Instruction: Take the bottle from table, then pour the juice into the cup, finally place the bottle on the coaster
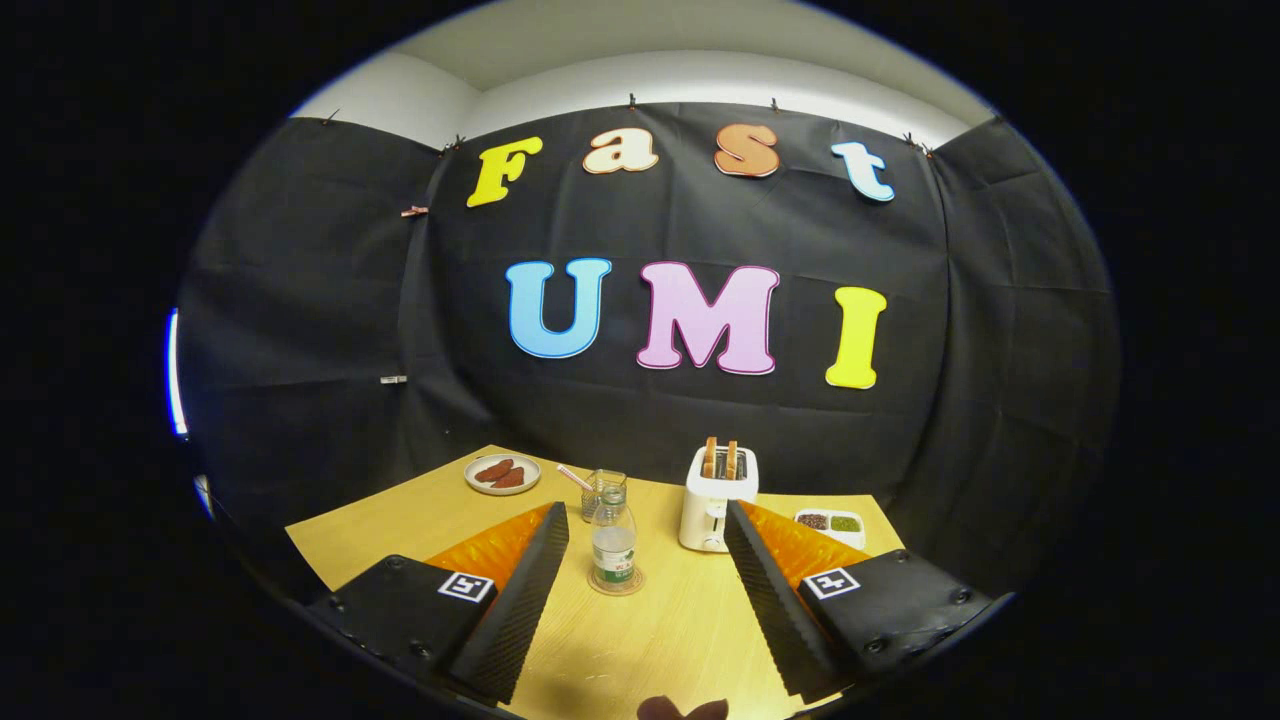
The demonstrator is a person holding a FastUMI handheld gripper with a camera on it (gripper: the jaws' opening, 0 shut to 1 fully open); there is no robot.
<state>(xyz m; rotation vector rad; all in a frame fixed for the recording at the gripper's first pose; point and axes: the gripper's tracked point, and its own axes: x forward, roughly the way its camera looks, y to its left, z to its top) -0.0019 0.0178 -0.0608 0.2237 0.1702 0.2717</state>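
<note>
One bottle, one cup, one coaster, one toaster, one plate, one two-compartment tray, all on a wooden table. Bottle stands upright on the coaster, mid-table, in line between the fingers and just ahead of their tips. Cup is just behind the bottle, partly covered by it, with a stick or straw leaning out to the left. Toaster sits right of the bottle with two slices standing in its slots. Plate is far left with two brown pieces; tray is far right, one dark filling and one green. Gripper is released: fingers spread wide, nothing held, nothing touched. Bottle's liquid level is hard to make out, cup contents too. Dark shape at the table's near edge is cut off, can't identify it.
</note>
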